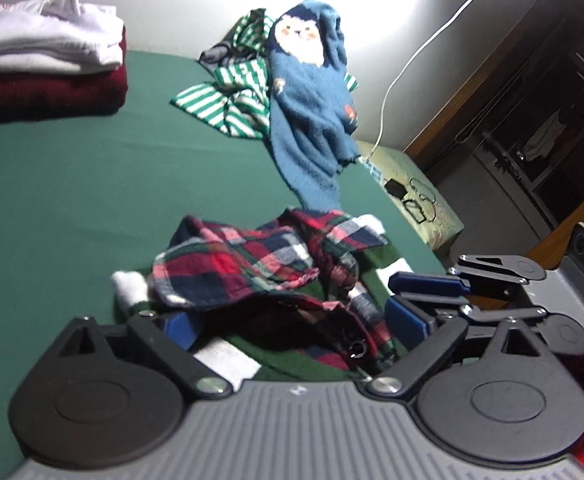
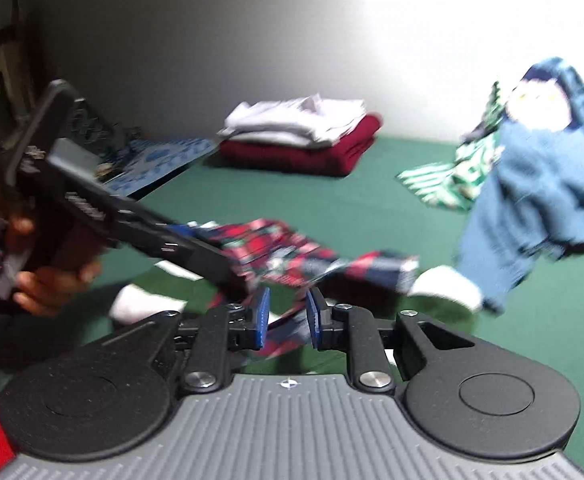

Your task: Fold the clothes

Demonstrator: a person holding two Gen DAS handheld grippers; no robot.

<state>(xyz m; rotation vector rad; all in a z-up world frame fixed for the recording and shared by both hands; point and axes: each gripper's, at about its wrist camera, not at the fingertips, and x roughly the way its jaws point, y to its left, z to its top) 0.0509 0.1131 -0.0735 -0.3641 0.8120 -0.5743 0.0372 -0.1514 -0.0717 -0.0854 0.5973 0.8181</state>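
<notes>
Plaid shirt (image 1: 259, 268) bunched on bed (image 1: 71, 184), pickup step. Left hand-held gripper (image 1: 287, 326) apart around its hem; right hand-held gripper (image 2: 287, 316) apart, unclamped, at 3 o'clock. Next: clamp both, lift, spread flat.

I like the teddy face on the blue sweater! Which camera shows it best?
The left wrist view: the blue sweater is sharp there, face clear. The right wrist view shows it blurred at the right edge, the face washed out.

Saw plain pale wall (image 1: 163, 4) behind green-covered bed (image 1: 71, 184), bright glare upper right. White cable (image 1: 420, 52) hung down wall. Dark wooden cabinet (image 1: 532, 92) stood at right. Noted blue patterned board (image 2: 163, 160) at bed's left edge.
</notes>
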